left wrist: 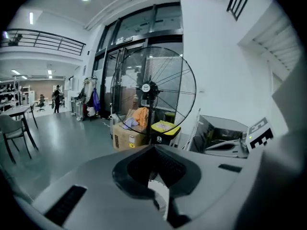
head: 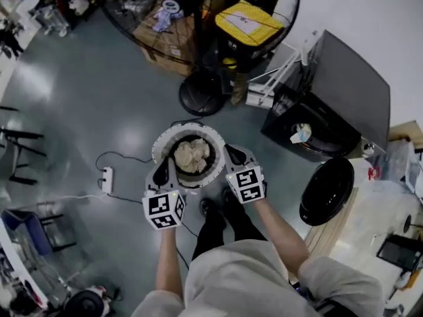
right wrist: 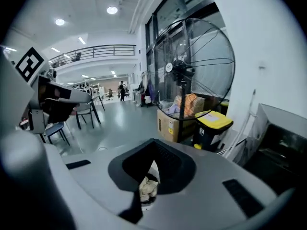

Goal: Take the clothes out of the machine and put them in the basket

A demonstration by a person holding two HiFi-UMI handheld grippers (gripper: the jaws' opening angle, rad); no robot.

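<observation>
A round white basket stands on the floor with cream clothes piled in it. My left gripper hangs over the basket's left rim and my right gripper over its right rim. Both point forward and somewhat down. The left gripper shows its jaws meeting at the tips with nothing between them. The right gripper is shut and empty too; the cream clothes show below, through the gap behind its tips. The black machine stands at the right with its round door swung open.
A big floor fan stands just beyond the basket, with a cardboard box and a yellow-lidded bin behind it. A power strip and cables lie left of the basket. The person's legs are right behind it.
</observation>
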